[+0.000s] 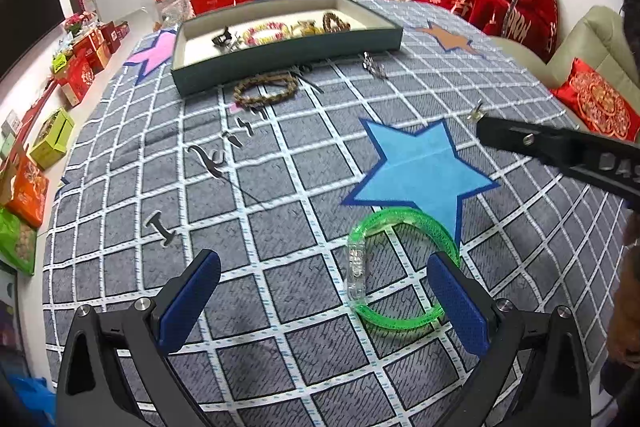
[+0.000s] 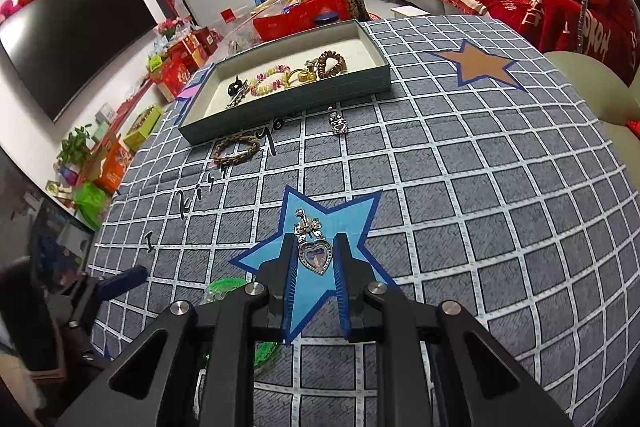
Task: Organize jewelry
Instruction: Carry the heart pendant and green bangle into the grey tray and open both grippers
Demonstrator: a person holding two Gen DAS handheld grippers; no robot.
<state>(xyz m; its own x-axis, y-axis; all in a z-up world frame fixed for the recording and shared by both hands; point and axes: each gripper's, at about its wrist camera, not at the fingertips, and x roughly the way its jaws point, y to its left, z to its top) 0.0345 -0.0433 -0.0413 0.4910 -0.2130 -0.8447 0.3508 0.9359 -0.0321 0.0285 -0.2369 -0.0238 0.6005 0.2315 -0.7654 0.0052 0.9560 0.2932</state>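
Note:
My left gripper (image 1: 324,259) stands open wide over the checked cloth. A green plastic bangle (image 1: 400,223) lies flat on the cloth by its right blue pad (image 1: 456,307), and neither pad presses on it. My right gripper (image 2: 315,241) is shut on a silver heart pendant (image 2: 316,257) with a bow top, held above the blue star (image 2: 332,215). In the left wrist view the right gripper (image 1: 480,123) reaches in from the right. The dark-walled jewelry tray (image 2: 288,111) at the far side holds a black clip, a pink and yellow bead bracelet (image 2: 270,79), a gold piece and a brown bead bracelet (image 2: 332,63).
A braided brown bracelet (image 1: 266,91) lies on the cloth just in front of the tray (image 1: 280,55). A small silver piece (image 2: 338,123) lies to its right. Gift boxes line the floor at left. A red-covered sofa and a stand stand behind at right.

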